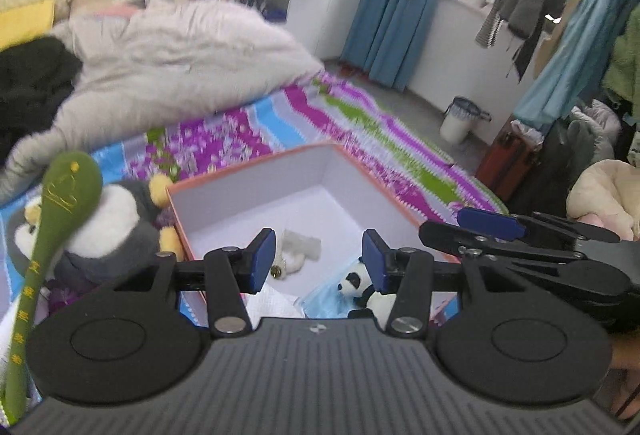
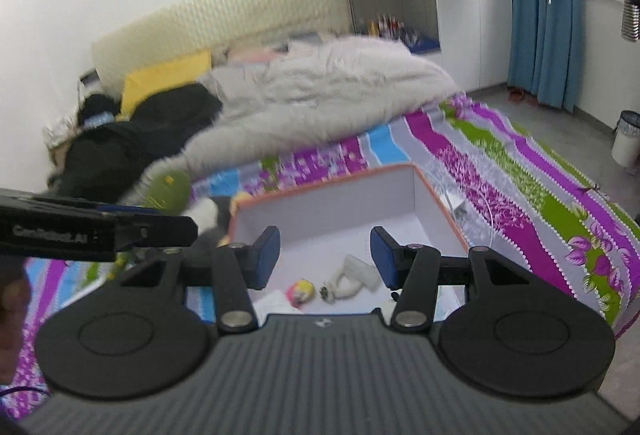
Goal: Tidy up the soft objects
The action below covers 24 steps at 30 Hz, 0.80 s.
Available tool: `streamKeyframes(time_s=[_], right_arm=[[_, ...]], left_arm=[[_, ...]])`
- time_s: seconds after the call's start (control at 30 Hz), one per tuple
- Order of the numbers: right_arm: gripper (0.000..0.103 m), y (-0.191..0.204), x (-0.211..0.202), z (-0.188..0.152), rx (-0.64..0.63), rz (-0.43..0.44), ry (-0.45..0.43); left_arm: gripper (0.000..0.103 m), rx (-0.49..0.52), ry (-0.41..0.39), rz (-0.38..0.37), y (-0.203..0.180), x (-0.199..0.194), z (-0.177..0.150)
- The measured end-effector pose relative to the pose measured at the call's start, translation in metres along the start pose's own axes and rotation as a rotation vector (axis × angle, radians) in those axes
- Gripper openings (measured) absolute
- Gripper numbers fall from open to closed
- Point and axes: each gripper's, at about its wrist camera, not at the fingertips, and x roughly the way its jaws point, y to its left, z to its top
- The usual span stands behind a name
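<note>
Penguin plush (image 1: pixel 116 227) lies on the bedspread (image 1: pixel 360 123), touching the box (image 1: pixel 256 171) wall, at ten o'clock from the left gripper (image 1: pixel 318 261), the nearer one. Both grippers, right gripper (image 2: pixel 324 259) included, are half-spread and empty. Its long axis cannot be judged.

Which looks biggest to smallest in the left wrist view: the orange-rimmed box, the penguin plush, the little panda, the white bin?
As they look in the left wrist view:
1. orange-rimmed box
2. penguin plush
3 and 4. little panda and white bin look alike; the bin stands far off on the floor, so its true size is unsure.
</note>
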Motion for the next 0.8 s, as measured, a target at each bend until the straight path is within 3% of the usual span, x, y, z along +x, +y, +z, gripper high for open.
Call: streamKeyframes(time_s=[0.47,0.8], right_arm=[[0.053,0.017,-0.078,-0.032,-0.015,-0.002,-0.105],[0.053,0.024,-0.107,-0.065,-0.017,-0.03,-0.102]], left_arm=[[0.054,-0.032,-0.165,-0.02,-0.02,-0.105,-0.048],[0.054,-0.029,-0.165,-0.008,-0.037,-0.133,-0.095]])
